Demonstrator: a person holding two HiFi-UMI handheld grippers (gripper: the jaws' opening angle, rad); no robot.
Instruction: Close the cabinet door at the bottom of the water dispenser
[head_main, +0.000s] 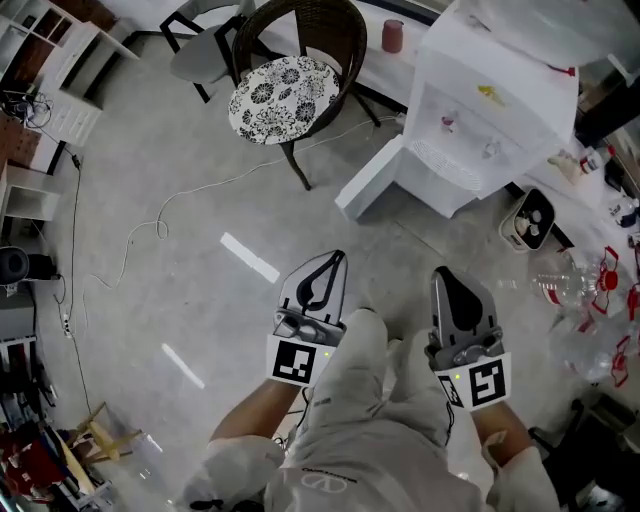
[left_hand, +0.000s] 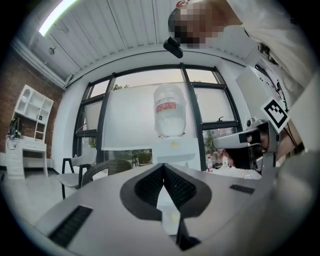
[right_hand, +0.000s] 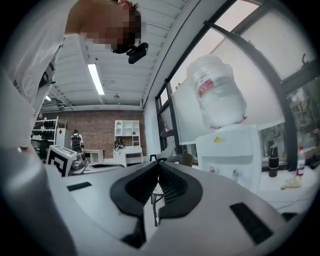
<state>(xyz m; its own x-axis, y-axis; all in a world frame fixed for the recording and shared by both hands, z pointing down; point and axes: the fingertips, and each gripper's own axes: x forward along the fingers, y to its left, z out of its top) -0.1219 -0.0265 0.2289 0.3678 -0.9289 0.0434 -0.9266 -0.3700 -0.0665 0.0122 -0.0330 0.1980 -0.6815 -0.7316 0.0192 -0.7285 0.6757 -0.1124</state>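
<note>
Left gripper (head_main: 333, 262) and right gripper (head_main: 441, 276), jaws closed and empty, are facing the open cabinet door (head_main: 368, 182), which seems light and rigid; push its free edge.

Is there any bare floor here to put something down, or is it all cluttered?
Widest bare floor: between the wicker chair, the open cabinet door and the left claw. Further left is bare too, but for a thin white cable. Crowded: right of the water dispenser, with clear plastic bottles, and the left edge, with shelves.
</note>
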